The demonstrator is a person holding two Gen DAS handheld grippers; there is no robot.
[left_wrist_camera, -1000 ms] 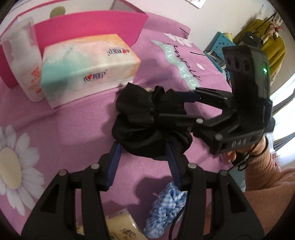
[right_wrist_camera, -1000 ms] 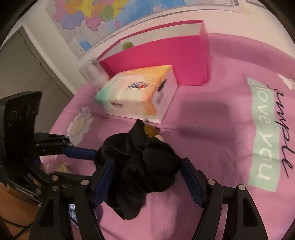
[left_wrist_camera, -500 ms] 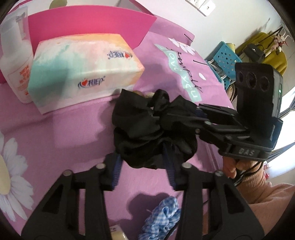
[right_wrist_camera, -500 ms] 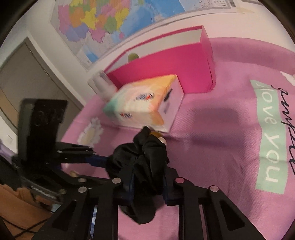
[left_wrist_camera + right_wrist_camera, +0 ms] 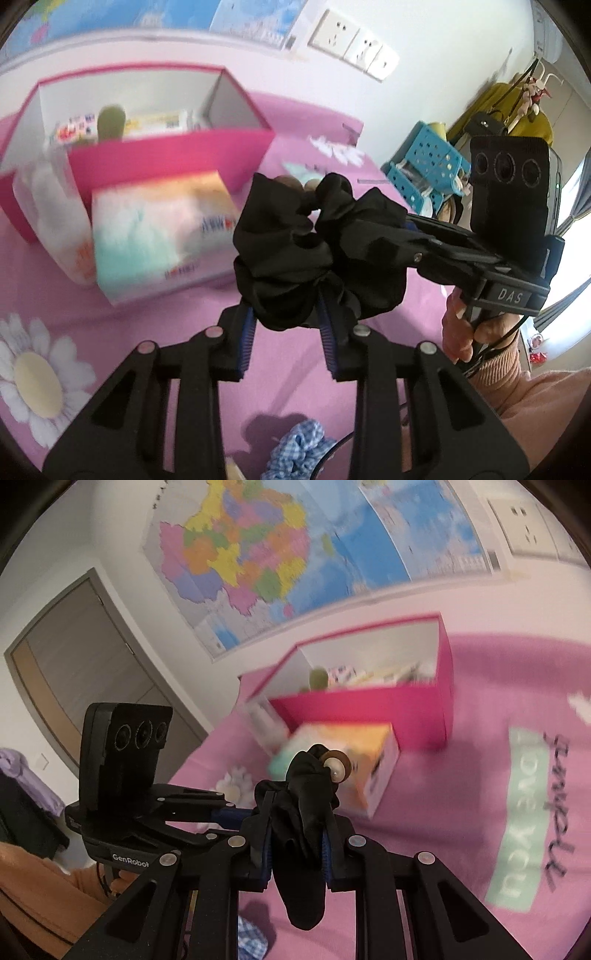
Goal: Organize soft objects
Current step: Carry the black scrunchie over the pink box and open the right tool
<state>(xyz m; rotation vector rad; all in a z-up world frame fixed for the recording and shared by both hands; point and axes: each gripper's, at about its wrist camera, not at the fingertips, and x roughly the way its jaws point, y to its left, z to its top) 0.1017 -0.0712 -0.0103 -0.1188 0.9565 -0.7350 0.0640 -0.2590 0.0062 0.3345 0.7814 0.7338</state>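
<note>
A black fabric scrunchie (image 5: 314,254) with a small round ornament (image 5: 338,766) hangs in the air above the pink cloth. My left gripper (image 5: 284,332) is shut on its lower edge. My right gripper (image 5: 297,849) is shut on its other side (image 5: 303,812) and shows from the right in the left wrist view (image 5: 417,236). An open pink box (image 5: 166,155) with several items inside stands behind, also in the right wrist view (image 5: 369,709). A pastel tissue pack (image 5: 162,232) lies in front of the box.
A blue checked scrunchie (image 5: 299,454) lies on the pink cloth (image 5: 48,280) near me. A white plastic-wrapped pack (image 5: 48,210) leans by the box's left end. A blue perforated crate (image 5: 424,162) sits beyond the cloth. A map (image 5: 277,546) hangs on the wall.
Both grippers closed on the black scrunchie and lifted it off the cloth. The views now tilt up and show the inside of the pink box.
</note>
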